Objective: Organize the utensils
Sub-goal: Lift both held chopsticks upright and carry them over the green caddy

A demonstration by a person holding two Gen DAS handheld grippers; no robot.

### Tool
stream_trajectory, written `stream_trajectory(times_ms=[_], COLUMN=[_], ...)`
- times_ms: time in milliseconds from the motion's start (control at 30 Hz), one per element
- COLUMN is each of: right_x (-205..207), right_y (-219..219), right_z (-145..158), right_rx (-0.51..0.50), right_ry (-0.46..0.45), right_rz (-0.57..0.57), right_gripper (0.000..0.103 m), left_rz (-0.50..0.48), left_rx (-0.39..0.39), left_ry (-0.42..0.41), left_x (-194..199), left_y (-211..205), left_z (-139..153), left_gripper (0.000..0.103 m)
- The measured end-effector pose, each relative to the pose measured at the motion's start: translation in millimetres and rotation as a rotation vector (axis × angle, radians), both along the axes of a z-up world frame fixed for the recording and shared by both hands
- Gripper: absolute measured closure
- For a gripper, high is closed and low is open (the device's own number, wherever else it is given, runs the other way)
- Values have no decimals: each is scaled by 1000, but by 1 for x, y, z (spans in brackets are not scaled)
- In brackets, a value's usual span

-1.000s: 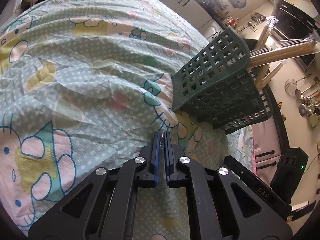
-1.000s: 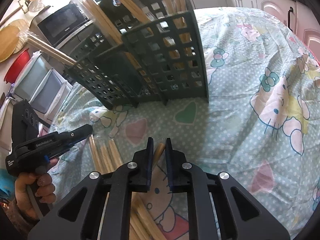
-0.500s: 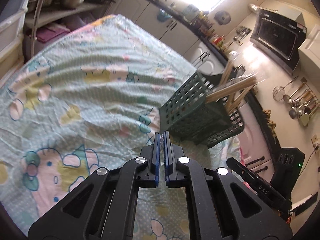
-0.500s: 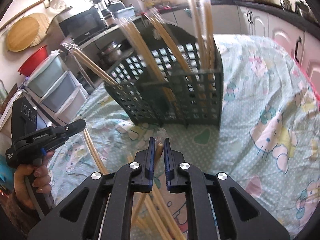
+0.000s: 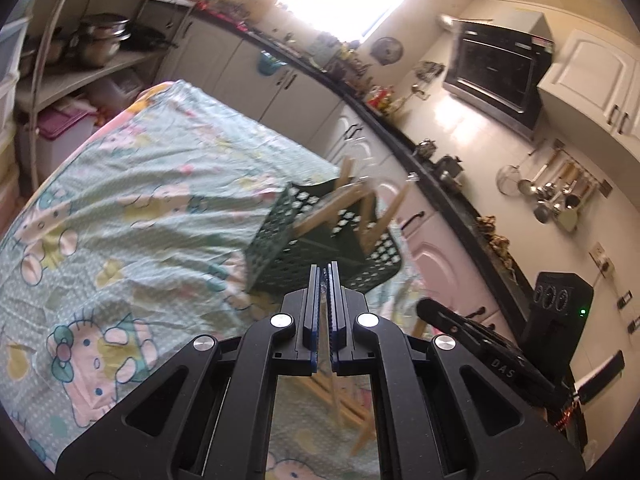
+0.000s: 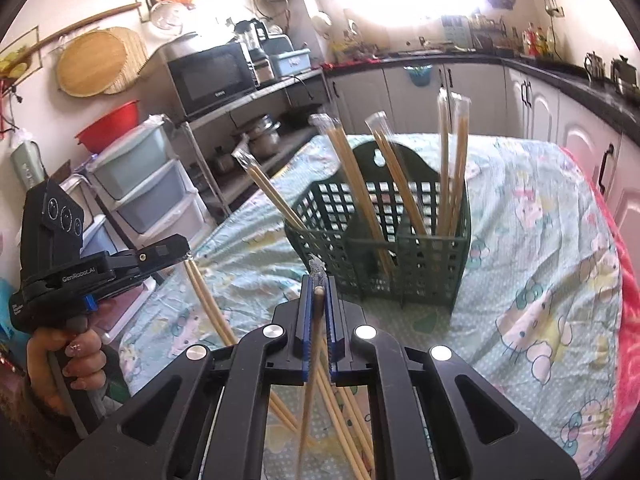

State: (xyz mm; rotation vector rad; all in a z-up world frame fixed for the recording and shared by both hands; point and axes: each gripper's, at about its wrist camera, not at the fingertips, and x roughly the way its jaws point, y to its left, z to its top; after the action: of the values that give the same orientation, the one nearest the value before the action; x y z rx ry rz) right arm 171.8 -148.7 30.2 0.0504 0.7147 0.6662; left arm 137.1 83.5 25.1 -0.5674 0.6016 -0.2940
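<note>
The table (image 6: 540, 240), covered with a pale green cartoon cloth, now lies further below both cameras than a second ago, and more of the kitchen shows around it, so I judge that both hands have risen. On the cloth stands the dark green utensil basket (image 6: 432, 276), upright, with several wrapped chopstick pairs (image 6: 448, 168) already leaning inside its compartments. Near the lower edge of the right view, loose chopstick pairs (image 6: 352, 412) lie on the cloth, not yet sorted. The left tongs (image 5: 325, 280) are closed almost fully; in the left view only a thin clear strip shows between the pads, which looks like the wrapper end of a pair, and in the right view two sticks (image 6: 208, 296) hang down from the tip of these tongs, held by a hand (image 6: 68, 364) at the left edge. The right tongs (image 6: 319, 292) have just been closing, and between the pads sits the top of one wrapped chopstick pair (image 6: 310, 392), its crumpled wrapper tip standing out above the pads and its length hanging down toward the loose pile. A second ago this pair rested low among the others; now it is lifted, in front of the basket and not yet above it. This means for the task that each tongs carries one pair, and the next step, I think, is to bring them over the basket and let them drop into a compartment.
</note>
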Motion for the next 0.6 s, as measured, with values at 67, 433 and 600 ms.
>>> stream_trajectory(times_ms=[67, 433, 600], right_x=[-2, -8, -11], right_y=[-2, -15, -21], right_z=[5, 27, 38], right_rx=[4, 33, 42], right_ry=[-15, -72, -112], right_rz=[4, -11, -23], right_gripper=[97, 97, 97], left_rz=[-14, -93, -122], left_rx=[-5, 4, 14], left_ry=[-14, -73, -98], left_x=[-2, -1, 3], left_y=[-4, -34, -46], left_z=[6, 32, 44], left_gripper=[102, 102, 102])
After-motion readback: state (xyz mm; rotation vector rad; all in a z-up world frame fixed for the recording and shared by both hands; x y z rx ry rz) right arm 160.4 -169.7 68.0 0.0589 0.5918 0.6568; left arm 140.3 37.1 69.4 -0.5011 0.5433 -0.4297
